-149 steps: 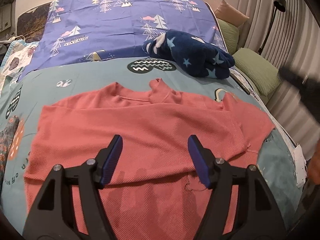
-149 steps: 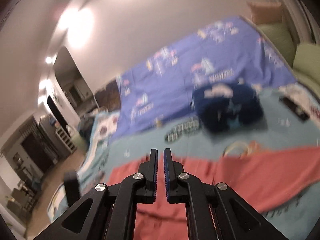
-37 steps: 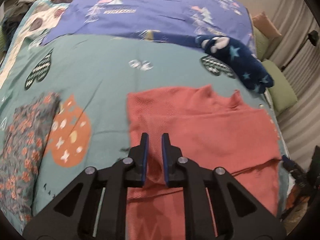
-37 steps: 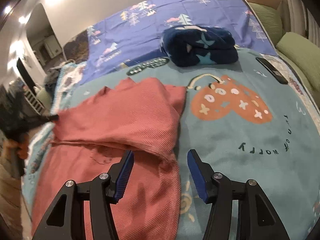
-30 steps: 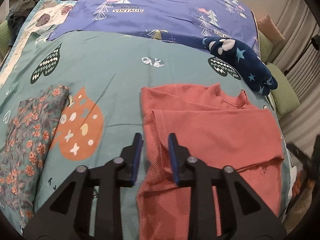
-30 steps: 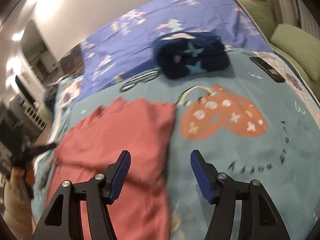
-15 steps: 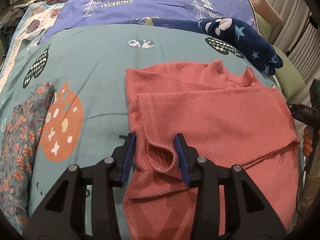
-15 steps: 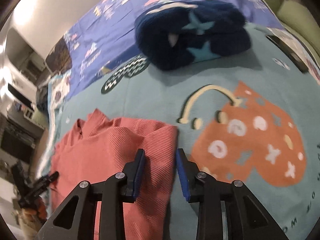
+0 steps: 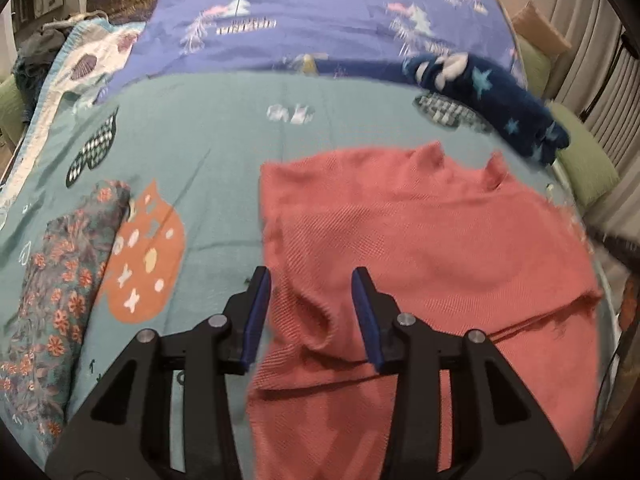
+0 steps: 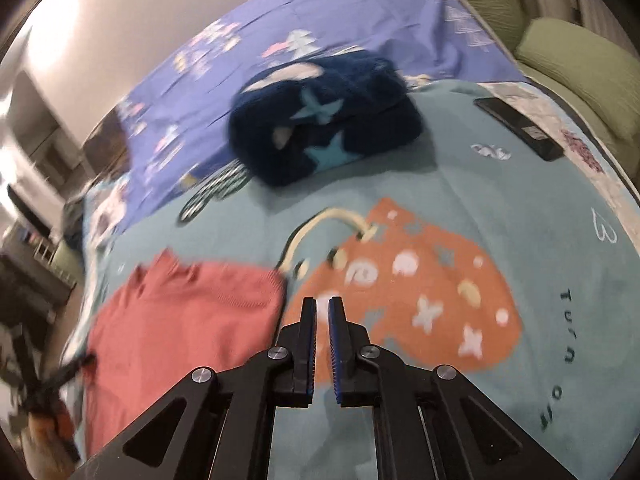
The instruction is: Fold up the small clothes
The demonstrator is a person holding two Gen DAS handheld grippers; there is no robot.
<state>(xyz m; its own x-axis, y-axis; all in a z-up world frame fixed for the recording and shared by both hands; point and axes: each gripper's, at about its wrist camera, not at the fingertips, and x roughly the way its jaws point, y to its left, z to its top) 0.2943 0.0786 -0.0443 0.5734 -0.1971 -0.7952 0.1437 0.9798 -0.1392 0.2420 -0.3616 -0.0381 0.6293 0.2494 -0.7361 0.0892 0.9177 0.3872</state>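
A salmon-pink knit top (image 9: 420, 240) lies flat on the teal bedspread (image 9: 208, 152), its left sleeve folded in over the body. It also shows in the right wrist view (image 10: 180, 316), at the left. My left gripper (image 9: 312, 312) is open and empty, its jaws on either side of a raised fold at the top's left edge. My right gripper (image 10: 322, 344) is shut and empty, just right of the top's right edge, over an orange heart print (image 10: 420, 300).
A folded navy star blanket (image 10: 324, 116) lies at the back; it also shows in the left wrist view (image 9: 492, 100). A floral folded cloth (image 9: 60, 280) lies at the left. A black remote (image 10: 520, 128) and green pillows (image 10: 576, 64) sit at the right. A purple sheet (image 9: 300, 12) covers the far end.
My left gripper let go of the folded sleeve and opened wider over it. My right gripper closed from wide open to shut and moved off the top's right edge.
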